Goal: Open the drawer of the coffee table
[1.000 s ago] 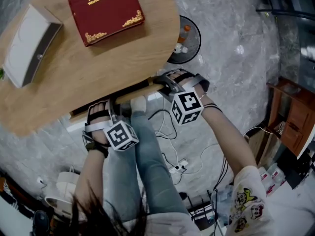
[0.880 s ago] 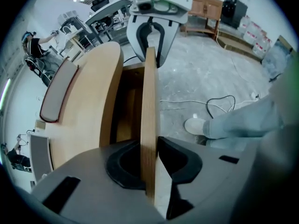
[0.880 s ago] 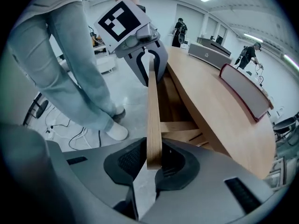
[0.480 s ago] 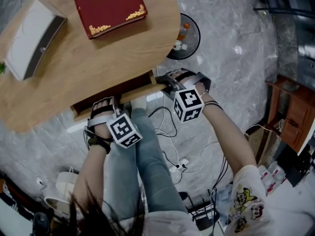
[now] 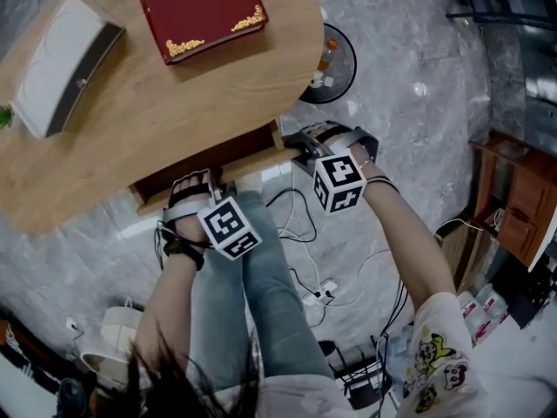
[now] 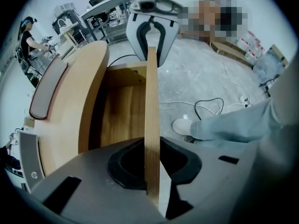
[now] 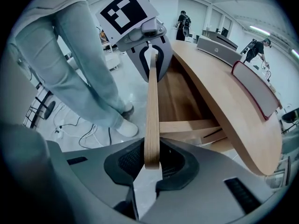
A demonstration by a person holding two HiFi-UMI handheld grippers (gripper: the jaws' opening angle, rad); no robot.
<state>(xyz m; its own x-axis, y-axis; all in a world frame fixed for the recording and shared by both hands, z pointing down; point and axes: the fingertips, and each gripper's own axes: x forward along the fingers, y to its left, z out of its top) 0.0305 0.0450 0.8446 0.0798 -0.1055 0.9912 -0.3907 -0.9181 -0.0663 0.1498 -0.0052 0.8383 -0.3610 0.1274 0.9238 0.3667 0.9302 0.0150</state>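
Observation:
The coffee table (image 5: 218,94) has a light wood top. Below its near edge the drawer (image 5: 213,153) stands partly pulled out, its dark inside showing. My left gripper (image 5: 198,197) pinches the left end of the drawer front (image 5: 252,165) from above. Its jaws have just been closing, and the thin panel (image 6: 152,115) runs between the pads of the left gripper (image 6: 153,164). My right gripper (image 5: 303,146) is shut on the right end, with the panel edge (image 7: 152,111) clamped between the jaws of the right gripper (image 7: 152,160).
A red book (image 5: 202,11) and a white and grey box (image 5: 61,68) lie on the table top. The person's legs (image 5: 261,294) stand just in front of the drawer. Cables (image 5: 305,259) trail on the marble floor, a round black base (image 5: 335,59) sits behind, and a wooden cabinet (image 5: 513,207) stands at right.
The drawer has slid further out from under the table top, showing more of its dark inside. Both grippers have moved with its front panel toward the person.

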